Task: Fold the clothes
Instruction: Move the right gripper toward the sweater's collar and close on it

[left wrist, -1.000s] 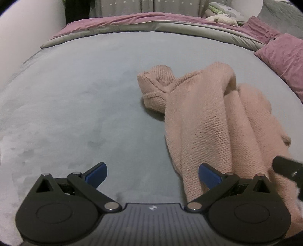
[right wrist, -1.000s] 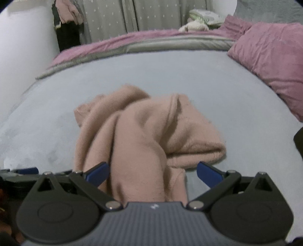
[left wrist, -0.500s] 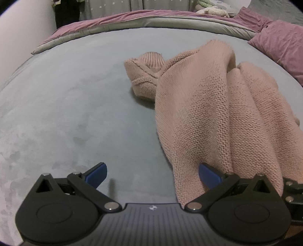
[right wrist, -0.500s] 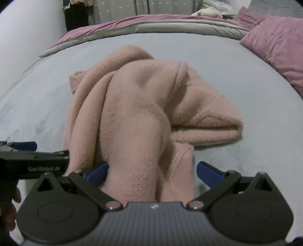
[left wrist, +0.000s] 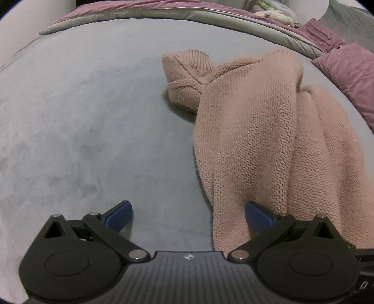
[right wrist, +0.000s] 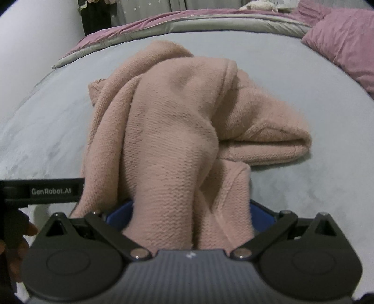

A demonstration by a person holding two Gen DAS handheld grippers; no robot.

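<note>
A crumpled pink knit sweater (left wrist: 252, 131) lies in a heap on the grey bedspread (left wrist: 93, 117), with a ribbed cuff (left wrist: 187, 67) sticking out at its far left. My left gripper (left wrist: 188, 216) is open at the sweater's left near edge; the hem reaches just inside its right fingertip (left wrist: 258, 216). In the right wrist view the sweater (right wrist: 177, 131) fills the centre. My right gripper (right wrist: 190, 215) is open, with a thick fold of knit lying between its blue fingertips (right wrist: 119, 215). The left gripper's body (right wrist: 42, 191) shows at the left edge, held by a hand (right wrist: 21, 236).
Purple pillows (right wrist: 346, 39) lie at the right side of the bed. A purple and grey duvet (right wrist: 187, 21) is rolled along the far edge, with soft toys behind it. A white wall (right wrist: 35, 46) stands at the left. Bare bedspread stretches left of the sweater.
Both grippers have moved forward and down to the sweater. Its near fold now lies between my right gripper's fingers, and its left hem has reached my left gripper's right fingertip.
</note>
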